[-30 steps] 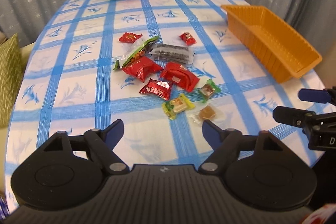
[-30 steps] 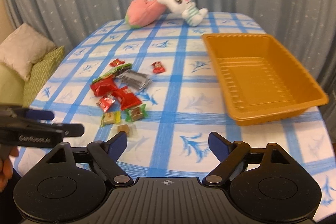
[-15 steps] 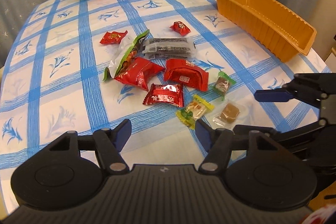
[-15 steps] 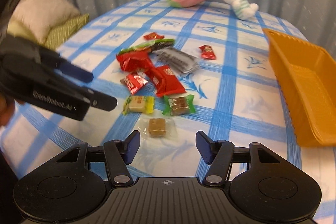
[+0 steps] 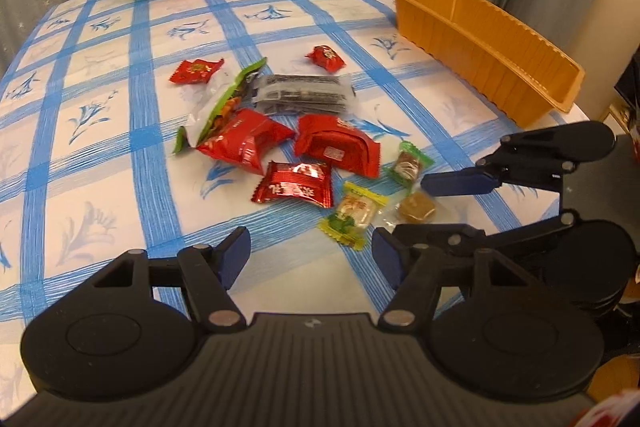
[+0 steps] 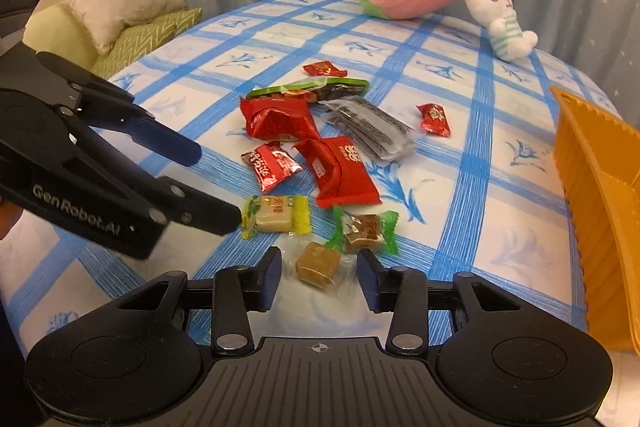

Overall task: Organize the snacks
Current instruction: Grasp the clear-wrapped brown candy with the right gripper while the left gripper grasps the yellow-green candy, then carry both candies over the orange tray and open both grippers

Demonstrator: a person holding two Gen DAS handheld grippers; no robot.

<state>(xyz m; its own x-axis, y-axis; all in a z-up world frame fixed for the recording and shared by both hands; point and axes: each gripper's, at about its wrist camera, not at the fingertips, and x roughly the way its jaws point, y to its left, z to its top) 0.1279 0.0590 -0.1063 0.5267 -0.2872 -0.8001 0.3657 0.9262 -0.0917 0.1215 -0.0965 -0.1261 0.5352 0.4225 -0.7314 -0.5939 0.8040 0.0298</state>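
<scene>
My right gripper (image 6: 319, 277) is closing around a brown cube of candy (image 6: 318, 264) in crinkly clear wrap near the table's front edge, pads not yet touching it. My left gripper (image 5: 310, 259) hangs open over bare checked cloth (image 5: 96, 155) beside the yellow-wrapped sweet (image 5: 352, 213). Glossy red packets (image 6: 338, 171) cluster mid-table; the ribbed orange tray (image 6: 592, 195) lines the right edge, with open cloth between.

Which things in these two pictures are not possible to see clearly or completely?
- Orange tray: right wrist view, cut off by the right edge; its inside is hidden in both views.
- Print on the red packets: too small to read.
- Right claw: closing around the brown candy; contact not clear.
</scene>
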